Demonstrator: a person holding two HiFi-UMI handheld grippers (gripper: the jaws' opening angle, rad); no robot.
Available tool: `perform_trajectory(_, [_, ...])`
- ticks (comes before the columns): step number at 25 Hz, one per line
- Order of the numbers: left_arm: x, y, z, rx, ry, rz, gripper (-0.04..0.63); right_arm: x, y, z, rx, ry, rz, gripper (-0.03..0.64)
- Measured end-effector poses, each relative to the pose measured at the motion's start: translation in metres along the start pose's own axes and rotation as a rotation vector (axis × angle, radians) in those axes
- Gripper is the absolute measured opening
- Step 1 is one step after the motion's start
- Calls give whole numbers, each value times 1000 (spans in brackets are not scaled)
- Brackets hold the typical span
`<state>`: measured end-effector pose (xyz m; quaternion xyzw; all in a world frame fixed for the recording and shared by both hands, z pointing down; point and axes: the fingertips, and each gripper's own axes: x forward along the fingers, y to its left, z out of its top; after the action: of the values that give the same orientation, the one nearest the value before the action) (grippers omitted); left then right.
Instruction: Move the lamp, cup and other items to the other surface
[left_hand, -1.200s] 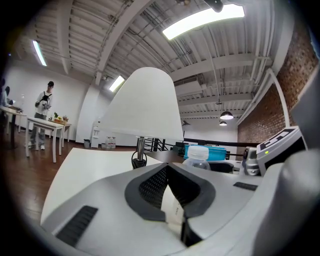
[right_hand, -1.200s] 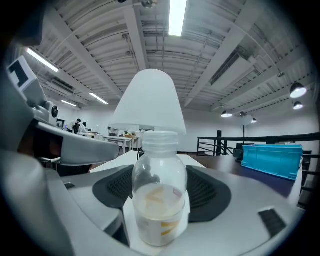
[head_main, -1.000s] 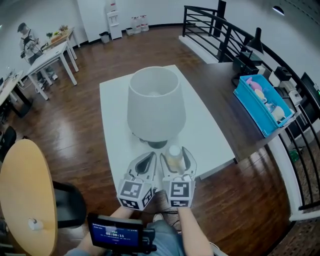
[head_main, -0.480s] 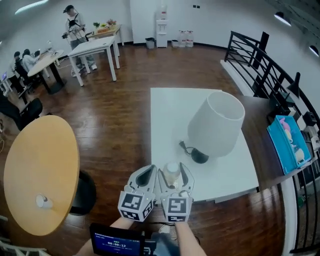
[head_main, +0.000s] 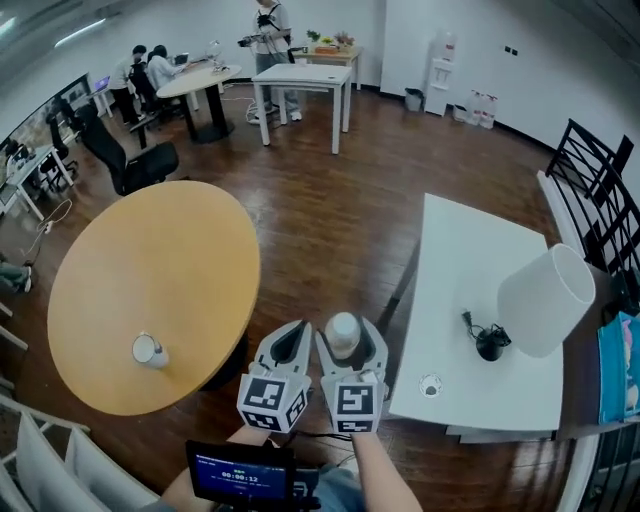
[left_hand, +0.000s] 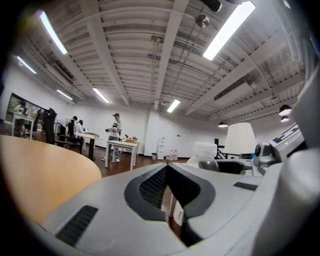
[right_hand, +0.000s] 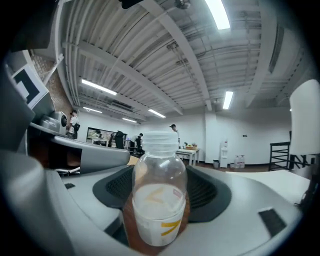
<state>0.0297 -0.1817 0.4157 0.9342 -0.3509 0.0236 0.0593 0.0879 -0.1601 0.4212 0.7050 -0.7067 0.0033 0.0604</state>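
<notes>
Bottle held between the two desks

Right claw (head_main: 346, 338) clamps a clear bottle (right_hand: 157, 200) with a white cap and a pale, yellow-marked label, seemingly near empty. Left claw (head_main: 292, 338) is closed on nothing. White-shaded lamp (head_main: 545, 300) stands on the white desk (head_main: 450, 290); cup (head_main: 147, 349) sits on the round wooden desk (head_main: 150, 250).

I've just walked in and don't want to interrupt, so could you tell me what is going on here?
A person holds a gripper in each hand, over the floor between two tables. The right gripper is closed on a small white-capped bottle, held upright; the left gripper is shut and empty. A cup stands on the round wooden table. The lamp, its cord and a small round item are on the white table, not yet moved.
</notes>
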Motion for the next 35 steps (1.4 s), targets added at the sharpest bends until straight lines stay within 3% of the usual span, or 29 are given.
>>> perform_trajectory(11, [-119,214,9,-22,-39,381,6,111,223,17,6,-63,384,301])
perform_trajectory(18, [-192,300,6,-46,-45,555,6,147,341,9,-11,-46,574,301])
perform_trajectory(26, [-225,357,7,-41,-65,625,6,178,409,-9,-14,-10,663,302])
perform_trajectory(35, [-223,361,-3,-55,-38,616,6,175,412,-12,-16,-37,648,345])
